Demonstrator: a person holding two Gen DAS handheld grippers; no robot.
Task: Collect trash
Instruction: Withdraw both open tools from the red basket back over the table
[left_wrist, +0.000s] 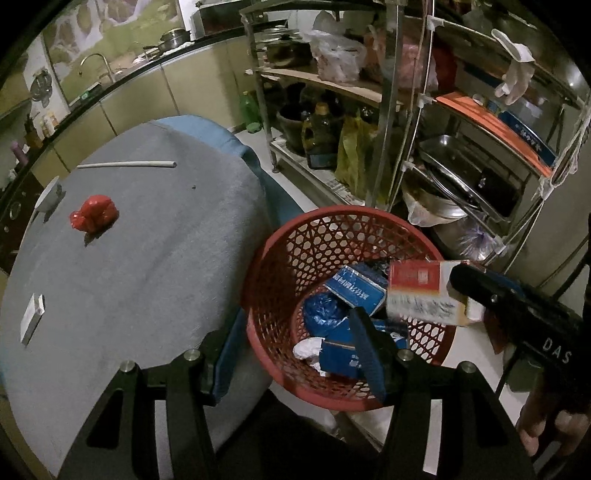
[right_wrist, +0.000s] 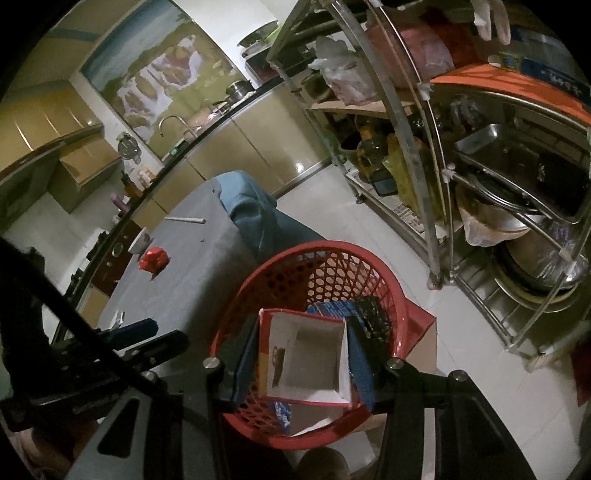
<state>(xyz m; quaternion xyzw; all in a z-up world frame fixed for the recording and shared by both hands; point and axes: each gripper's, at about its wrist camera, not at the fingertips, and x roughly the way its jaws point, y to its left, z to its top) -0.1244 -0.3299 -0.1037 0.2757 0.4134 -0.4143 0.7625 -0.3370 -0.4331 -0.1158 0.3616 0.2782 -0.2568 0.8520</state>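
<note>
The right claw (right_wrist: 303, 354) pinches an open, empty carton (right_wrist: 304, 352) between its two blue pads, one pad on each side wall, with the open mouth of the carton facing the camera. In the left wrist view the same carton (left_wrist: 424, 295) hangs over the right part of the red basket (left_wrist: 280, 258), above the rim and not yet among the things inside.

To do this step well, I think the claw should come a little more toward the middle of the basket and lower before the pads spread, because the carton is light and may tip over the rim if it is released high. The basket already holds blue boxes (left_wrist: 354, 290), a blue bag (left_wrist: 325, 315) and some white crumpled paper (left_wrist: 308, 350), so the carton will rest on top of them and not go deep.

The left claw (left_wrist: 291, 358) is spread wide and holds nothing; it hovers at the table's (left_wrist: 147, 258) edge, one finger over the basket. On the grey cloth there remain a red crumpled item (left_wrist: 94, 218), a white tube (left_wrist: 127, 164), a small white box (left_wrist: 32, 319) and a white bowl (left_wrist: 50, 192) at the far edge. Whether the bowl is trash I cannot tell. The red item seems a reasonable next target for the free claw.
</note>
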